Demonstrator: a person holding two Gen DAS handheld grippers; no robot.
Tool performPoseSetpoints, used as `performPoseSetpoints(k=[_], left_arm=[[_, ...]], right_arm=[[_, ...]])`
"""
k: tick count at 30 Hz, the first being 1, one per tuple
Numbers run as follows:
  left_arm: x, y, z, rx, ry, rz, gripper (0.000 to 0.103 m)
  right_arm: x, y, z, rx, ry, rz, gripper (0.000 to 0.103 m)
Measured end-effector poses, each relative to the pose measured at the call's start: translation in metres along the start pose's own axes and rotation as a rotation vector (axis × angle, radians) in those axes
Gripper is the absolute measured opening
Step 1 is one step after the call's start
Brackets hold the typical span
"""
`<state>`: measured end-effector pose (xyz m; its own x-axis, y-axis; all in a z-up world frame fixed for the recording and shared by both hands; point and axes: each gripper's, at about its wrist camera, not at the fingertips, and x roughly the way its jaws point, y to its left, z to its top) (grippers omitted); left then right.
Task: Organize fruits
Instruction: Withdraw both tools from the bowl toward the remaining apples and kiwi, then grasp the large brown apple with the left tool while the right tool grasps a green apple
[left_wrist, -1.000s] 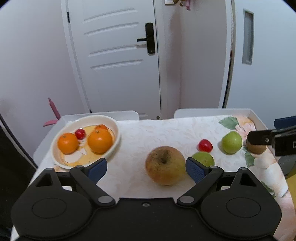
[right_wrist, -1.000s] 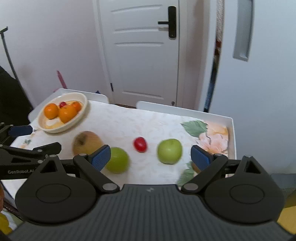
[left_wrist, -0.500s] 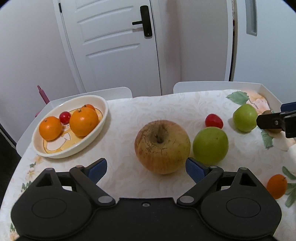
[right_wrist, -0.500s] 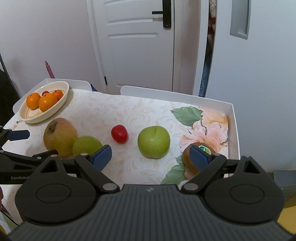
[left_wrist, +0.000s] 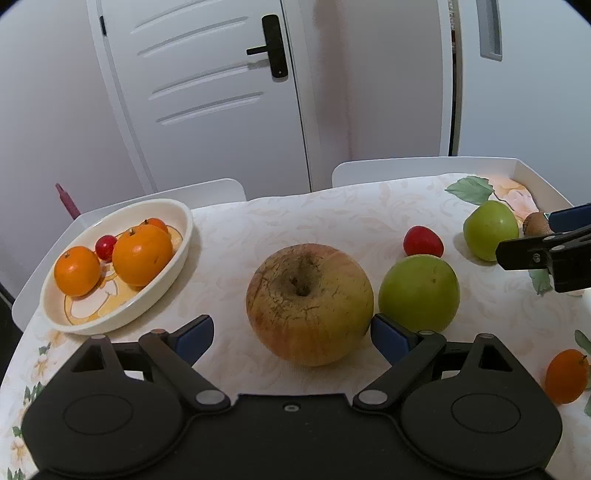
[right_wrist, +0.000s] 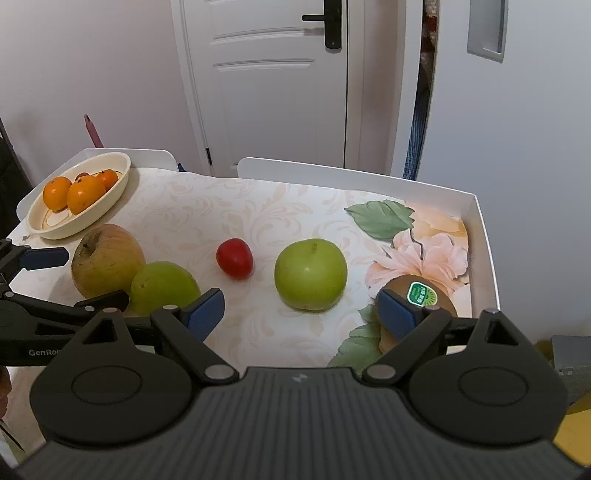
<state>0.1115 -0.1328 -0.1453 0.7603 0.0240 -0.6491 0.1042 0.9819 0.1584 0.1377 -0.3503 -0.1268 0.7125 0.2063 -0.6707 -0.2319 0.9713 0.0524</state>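
- Left wrist view: over the last second I've brought the left gripper (left_wrist: 291, 332) down and in toward the table (left_wrist: 332, 206). The big apple (left_wrist: 309, 303), which sat small and far ahead, now fills the gap between my pads. The jaws stand wide, as wide as a second ago, and hold nothing; the right pad is just beside the apple's flank, the left pad well off it.
- Same view: the bowl (left_wrist: 177, 254) with its oranges (left_wrist: 142, 254) lies to the left, untouched. A green apple (left_wrist: 419, 293) sits against the big apple's right side, a red fruit (left_wrist: 423, 242) behind it, and a small orange (left_wrist: 567, 376) has come into view at the right edge.
- I judge the left is lined up to close on the big apple; the green neighbour crowds the right pad.
- Right wrist view: the right gripper (right_wrist: 301, 308) has dropped too. Its jaws are wide and empty. The second green apple (right_wrist: 310, 274) lies ahead between the pads, and the kiwi (right_wrist: 419, 295) now sits just behind the right pad.
- Which of those two I'm after, I can't yet tell.
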Motion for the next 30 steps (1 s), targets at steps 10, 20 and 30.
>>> performPoseSetpoints(k=[10,20,30], left_arm=[[0.006,-0.002,0.002,0.032,-0.038,-0.045,0.086],[0.004,0.0,0.001,0.03,-0.047,-0.069,0.08],[-0.002,0.002,-0.002,0.028,-0.038,-0.064,0.08]], right_arm=[[0.017,0.003,0.005,-0.021,-0.003,0.0,0.096],[0.035,0.006,0.01,-0.035,0.007,-0.019,0.088],[0.045,0.005,0.012,-0.033,0.017,-0.026,0.082]])
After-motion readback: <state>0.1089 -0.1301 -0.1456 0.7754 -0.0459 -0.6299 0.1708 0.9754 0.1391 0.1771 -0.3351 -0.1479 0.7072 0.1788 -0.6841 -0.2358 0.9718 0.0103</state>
